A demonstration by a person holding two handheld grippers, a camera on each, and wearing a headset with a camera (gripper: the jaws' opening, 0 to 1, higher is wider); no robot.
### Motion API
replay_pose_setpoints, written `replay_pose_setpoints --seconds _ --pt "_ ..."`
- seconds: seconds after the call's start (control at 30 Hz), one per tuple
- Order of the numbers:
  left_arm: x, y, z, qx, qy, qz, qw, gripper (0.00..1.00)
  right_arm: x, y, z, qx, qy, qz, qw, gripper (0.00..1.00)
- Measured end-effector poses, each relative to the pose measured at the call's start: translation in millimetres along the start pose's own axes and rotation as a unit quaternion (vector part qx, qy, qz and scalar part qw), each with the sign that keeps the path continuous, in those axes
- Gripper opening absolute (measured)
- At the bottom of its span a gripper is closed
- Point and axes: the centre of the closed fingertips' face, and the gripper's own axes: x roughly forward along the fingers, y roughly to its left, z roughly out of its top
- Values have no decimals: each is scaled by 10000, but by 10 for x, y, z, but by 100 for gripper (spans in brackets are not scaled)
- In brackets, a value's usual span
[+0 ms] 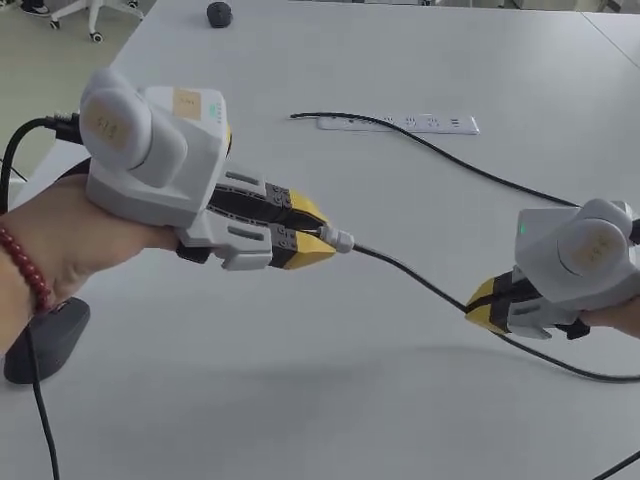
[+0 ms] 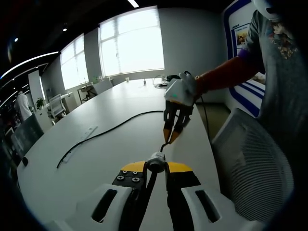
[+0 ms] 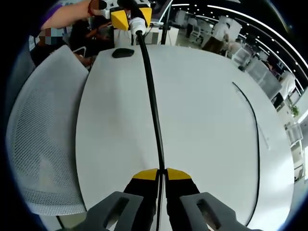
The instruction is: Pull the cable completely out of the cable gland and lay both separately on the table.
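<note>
Left claw (image 1: pixel 322 238) is clenched on the small, rigid cable gland (image 1: pixel 340 241) above the desk (image 1: pixel 300 390), while right claw (image 1: pixel 478 305) pinches the thin, limp black cable (image 1: pixel 410 273), whose smooth jacket likely slips unless held near the gland.

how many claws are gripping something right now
2. The left claw is shut on the cable gland; the right claw is shut on the black cable further along.
</note>
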Motion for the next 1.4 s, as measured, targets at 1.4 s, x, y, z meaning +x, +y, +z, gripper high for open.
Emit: replay_pose_setpoints --seconds 1.4 --pt "64 26 71 -57 -156 -36 9999 16 -405 219 1589 -1047 -1472 -94 9835 6"
